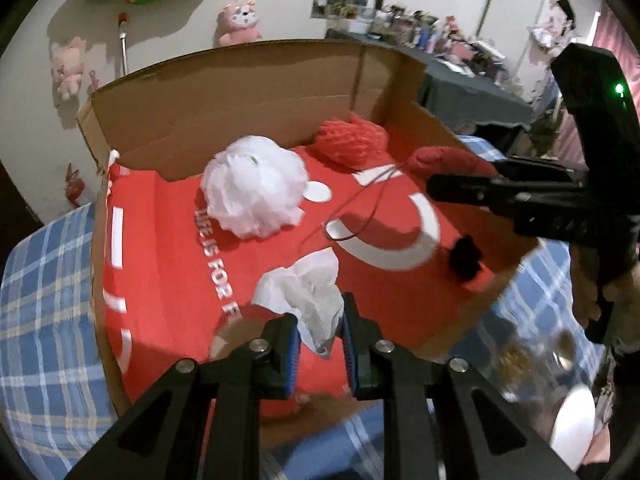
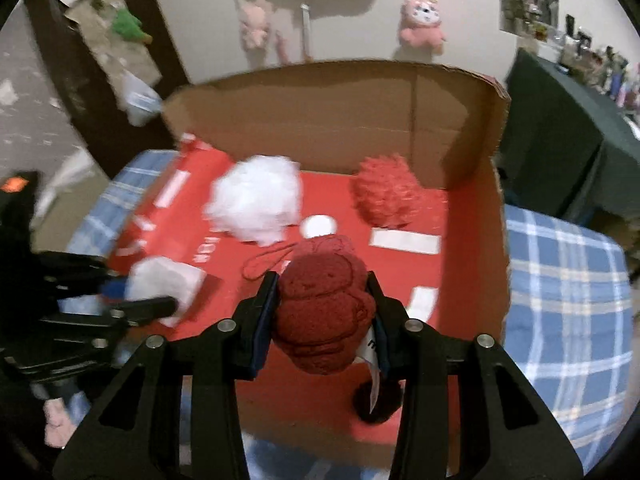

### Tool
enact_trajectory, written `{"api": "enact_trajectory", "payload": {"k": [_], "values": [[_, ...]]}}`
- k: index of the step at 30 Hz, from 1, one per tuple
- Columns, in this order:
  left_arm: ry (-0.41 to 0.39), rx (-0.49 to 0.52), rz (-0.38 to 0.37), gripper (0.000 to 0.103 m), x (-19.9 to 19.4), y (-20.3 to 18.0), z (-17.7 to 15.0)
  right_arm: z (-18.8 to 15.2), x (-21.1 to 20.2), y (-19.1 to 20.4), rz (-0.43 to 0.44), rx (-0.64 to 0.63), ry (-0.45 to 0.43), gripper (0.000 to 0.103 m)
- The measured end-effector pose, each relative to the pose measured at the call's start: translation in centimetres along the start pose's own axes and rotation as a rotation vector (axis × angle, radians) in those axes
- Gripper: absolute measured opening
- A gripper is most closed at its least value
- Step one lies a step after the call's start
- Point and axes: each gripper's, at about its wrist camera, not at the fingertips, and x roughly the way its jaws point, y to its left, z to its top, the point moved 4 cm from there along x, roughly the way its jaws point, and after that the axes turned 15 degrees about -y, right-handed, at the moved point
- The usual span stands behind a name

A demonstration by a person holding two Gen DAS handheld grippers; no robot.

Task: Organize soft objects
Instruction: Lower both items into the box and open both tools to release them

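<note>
The left gripper (image 1: 319,344) was clenched on a crumpled white tissue (image 1: 306,292), which stood out forward and slightly to the left from between its blue-padded fingers (image 1: 291,354). Under it lay the red floor of an open cardboard box (image 1: 240,92), with white letters printed on it. Ahead of this gripper, further inside the box, rested a white mesh pouf (image 1: 254,186); beyond it and to the right, near the back wall, lay a red mesh pouf (image 1: 352,140).

The right gripper (image 2: 322,320) was grasping a dark red plush toy (image 2: 324,312), squeezed between its two fingers and held above the box floor. A thin red loop cord (image 2: 266,260) hung from the toy to the left of the gripper, and a white label showed at its lower right. In the right wrist view the white pouf (image 2: 254,202) was ahead and to the left of this gripper, and the red pouf (image 2: 386,194) ahead and a little to the right, both well apart from the toy. The left gripper with its tissue (image 2: 166,284) appeared at the left side, near the box edge.

The box stood on a blue plaid cloth (image 2: 560,280). On the wall behind hung a pink plush toy (image 2: 422,22).
</note>
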Motion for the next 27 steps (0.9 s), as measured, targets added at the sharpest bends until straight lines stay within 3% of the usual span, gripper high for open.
{"api": "enact_trajectory", "payload": {"k": [10,16,27], "values": [[0.11,-0.002,0.187,0.02,5.9,3.9,1.1,-0.1,6.3,-1.2,-0.159,-0.132,0.135,0.039],[0.131,-0.014,0.216,0.02,6.6,5.3,1.4,-0.6,8.6,-1.9,-0.208,-0.17,0.183,0.039],[0.176,-0.004,0.246,0.024,7.4,6.6,0.6,-1.2,9.2,-3.2,-0.242,-0.184,0.209,0.04]]}}
